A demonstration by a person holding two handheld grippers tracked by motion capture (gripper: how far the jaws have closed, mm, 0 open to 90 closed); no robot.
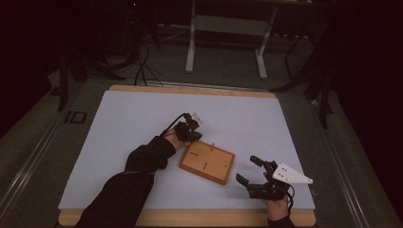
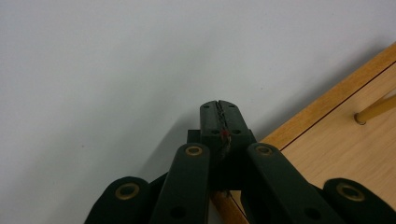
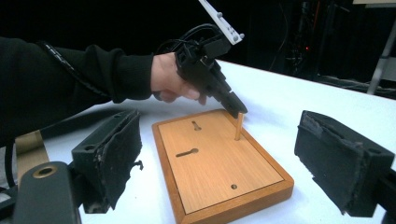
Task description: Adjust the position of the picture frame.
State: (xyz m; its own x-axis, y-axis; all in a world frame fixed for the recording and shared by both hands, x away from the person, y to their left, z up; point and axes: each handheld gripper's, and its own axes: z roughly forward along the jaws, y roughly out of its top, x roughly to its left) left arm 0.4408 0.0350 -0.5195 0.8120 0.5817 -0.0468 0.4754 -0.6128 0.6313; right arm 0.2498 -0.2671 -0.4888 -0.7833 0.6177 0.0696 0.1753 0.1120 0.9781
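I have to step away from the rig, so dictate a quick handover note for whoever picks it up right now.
Left gripper: jaws closed together, tip right at the top of the upright wooden peg; I cannot tell whether it touches the peg.
Right gripper: open, holding nothing, hovering off the near right end of the wooden board.
Board: lies on the white table surface, with the peg standing in a hole near its far edge.
Done: one peg is seated upright.
Left: the board has two keyhole-shaped slots and a small round hole unfilled. Probably draw the left gripper off the peg first.
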